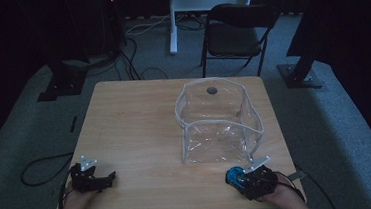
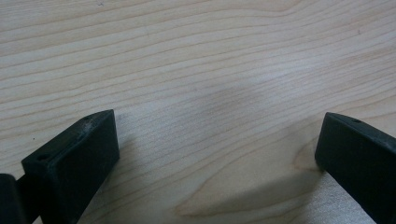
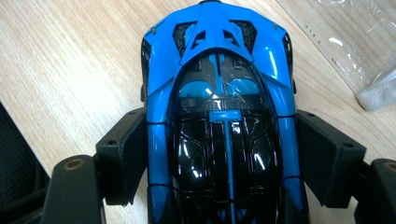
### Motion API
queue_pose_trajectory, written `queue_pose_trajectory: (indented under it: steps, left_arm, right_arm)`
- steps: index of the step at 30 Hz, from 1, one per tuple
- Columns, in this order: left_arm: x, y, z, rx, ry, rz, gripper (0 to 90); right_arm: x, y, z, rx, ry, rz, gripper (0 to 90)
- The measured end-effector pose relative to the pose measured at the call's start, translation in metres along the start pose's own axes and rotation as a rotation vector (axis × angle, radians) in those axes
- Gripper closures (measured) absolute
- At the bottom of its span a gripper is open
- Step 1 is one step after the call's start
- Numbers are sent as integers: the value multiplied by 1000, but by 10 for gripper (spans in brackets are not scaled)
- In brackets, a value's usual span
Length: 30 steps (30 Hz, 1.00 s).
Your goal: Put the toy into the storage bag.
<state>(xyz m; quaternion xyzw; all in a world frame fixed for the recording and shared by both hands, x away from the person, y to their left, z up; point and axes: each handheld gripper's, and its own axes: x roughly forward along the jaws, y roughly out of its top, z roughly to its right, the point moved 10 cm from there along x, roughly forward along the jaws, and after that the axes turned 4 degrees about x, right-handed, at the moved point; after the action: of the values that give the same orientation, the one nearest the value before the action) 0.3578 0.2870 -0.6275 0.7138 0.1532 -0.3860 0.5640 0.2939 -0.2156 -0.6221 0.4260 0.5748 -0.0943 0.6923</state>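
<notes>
A blue and black toy car [image 3: 218, 65] lies between the jaws of my right gripper [image 3: 226, 140], whose pads press on both of its sides. In the high view that car [image 1: 233, 174] sits at the table's near right edge, with the right gripper [image 1: 243, 179] and a hand behind it. My left gripper [image 1: 110, 179] rests at the near left of the wooden table [image 1: 135, 123]. Its jaws stand wide apart in the left gripper view, with bare wood between them [image 2: 218, 128]. A clear plastic bag [image 1: 220, 119] with a white rim stands open just beyond the car.
The bag's clear wall and white edge [image 3: 378, 95] lie close to the car's front right. A dark chair [image 1: 238, 32] stands beyond the table's far edge. Cables [image 1: 38, 168] trail on the carpet at the left.
</notes>
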Motion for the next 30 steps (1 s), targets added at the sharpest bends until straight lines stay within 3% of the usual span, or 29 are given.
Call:
queue_pose_trajectory:
  steps: [12, 15, 24, 26, 27, 28, 30]
  left_arm:
    - [0, 0, 0, 0, 3, 1, 2]
    - [0, 0, 0, -1, 3, 0, 2]
    - [0, -1, 0, -1, 4, 0, 2]
    - [0, -1, 0, -1, 4, 0, 2]
    - [0, -1, 0, -1, 4, 0, 2]
    - [0, -1, 0, -1, 4, 0, 2]
    - [0, -1, 0, -1, 4, 0, 2]
  right_arm:
    - [-4, 5, -1, -10, -28, 19, 269]
    - [-4, 5, -2, -3, 12, 31, 269]
    - [-21, 14, 0, 4, 12, 111, 270]
    - [-25, 16, -2, 13, 49, 131, 270]
    - [-26, 17, -1, 16, 34, 141, 269]
    - [-28, 18, -2, 11, 63, 141, 269]
    - [-30, 20, 0, 16, 42, 152, 269]
